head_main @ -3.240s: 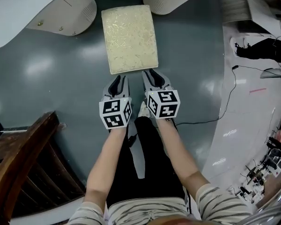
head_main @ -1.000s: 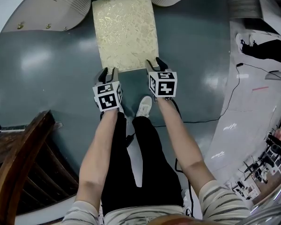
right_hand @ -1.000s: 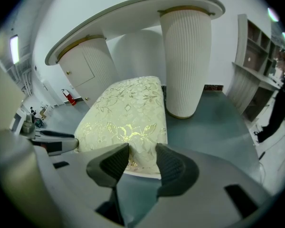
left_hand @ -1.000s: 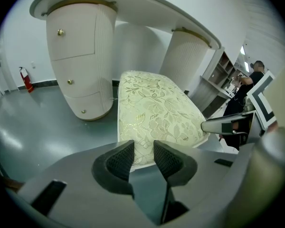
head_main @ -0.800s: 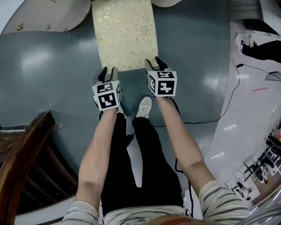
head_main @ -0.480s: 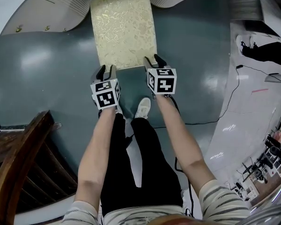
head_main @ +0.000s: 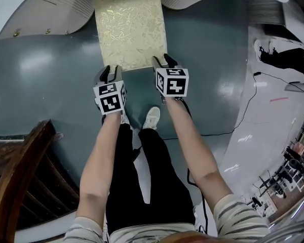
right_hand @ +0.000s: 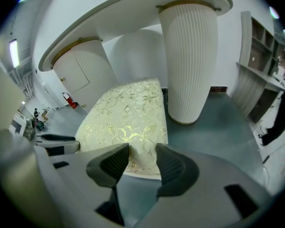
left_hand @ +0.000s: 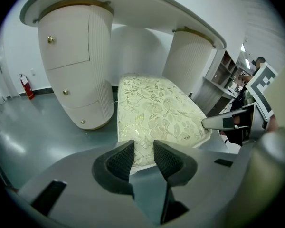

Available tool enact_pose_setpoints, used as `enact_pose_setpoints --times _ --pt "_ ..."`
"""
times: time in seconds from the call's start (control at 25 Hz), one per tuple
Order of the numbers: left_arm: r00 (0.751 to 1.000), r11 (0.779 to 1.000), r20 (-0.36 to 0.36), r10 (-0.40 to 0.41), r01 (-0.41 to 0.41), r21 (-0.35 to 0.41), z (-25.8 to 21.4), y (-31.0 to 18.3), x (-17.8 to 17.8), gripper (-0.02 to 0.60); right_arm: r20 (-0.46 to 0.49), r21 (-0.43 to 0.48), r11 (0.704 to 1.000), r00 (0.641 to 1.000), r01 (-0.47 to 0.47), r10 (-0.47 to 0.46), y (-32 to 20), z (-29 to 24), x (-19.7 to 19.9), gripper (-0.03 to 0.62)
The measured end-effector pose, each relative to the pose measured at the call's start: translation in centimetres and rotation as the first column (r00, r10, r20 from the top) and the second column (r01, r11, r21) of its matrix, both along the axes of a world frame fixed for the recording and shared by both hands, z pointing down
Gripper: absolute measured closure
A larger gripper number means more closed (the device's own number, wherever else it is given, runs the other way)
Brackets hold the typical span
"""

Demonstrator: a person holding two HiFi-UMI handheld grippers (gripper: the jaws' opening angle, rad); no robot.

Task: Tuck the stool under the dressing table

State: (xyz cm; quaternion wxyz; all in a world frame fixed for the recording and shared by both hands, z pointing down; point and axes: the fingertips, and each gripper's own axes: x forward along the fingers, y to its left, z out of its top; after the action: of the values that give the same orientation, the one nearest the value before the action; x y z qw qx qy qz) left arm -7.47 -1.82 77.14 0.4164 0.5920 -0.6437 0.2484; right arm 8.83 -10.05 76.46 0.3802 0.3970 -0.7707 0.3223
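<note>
stool's (head_main: 130,27) far end sits between the dressing table (head_main: 50,11) pedestals — narrow floor gaps beside it. cream floral cushion; left gripper (head_main: 111,70) and right gripper (head_main: 162,60), jaws slightly apart, at its near edge.

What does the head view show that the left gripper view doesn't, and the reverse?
Head view only: the person's legs, a white shoe, a wooden chair and a floor cable. Left gripper view only: drawer knobs on the dressing table, a red fire extinguisher, and the left gripper with its jaws slightly apart at the near edge of the stool. Both: the stool, the right gripper and the dressing table.
</note>
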Motion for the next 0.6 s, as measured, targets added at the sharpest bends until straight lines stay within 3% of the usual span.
enact_pose_setpoints --times 0.2,0.6 --pt "1.0 1.0 0.007 -0.001 0.001 -0.005 -0.1 0.0 0.0 0.454 0.005 -0.018 1.0 1.0 0.006 -0.006 0.1 0.0 -0.1 0.404" --pt "1.0 1.0 0.006 0.019 -0.019 -0.016 -0.1 -6.0 -4.0 0.454 0.0 -0.032 0.999 1.0 0.008 -0.008 -5.6 0.0 -4.1 0.405"
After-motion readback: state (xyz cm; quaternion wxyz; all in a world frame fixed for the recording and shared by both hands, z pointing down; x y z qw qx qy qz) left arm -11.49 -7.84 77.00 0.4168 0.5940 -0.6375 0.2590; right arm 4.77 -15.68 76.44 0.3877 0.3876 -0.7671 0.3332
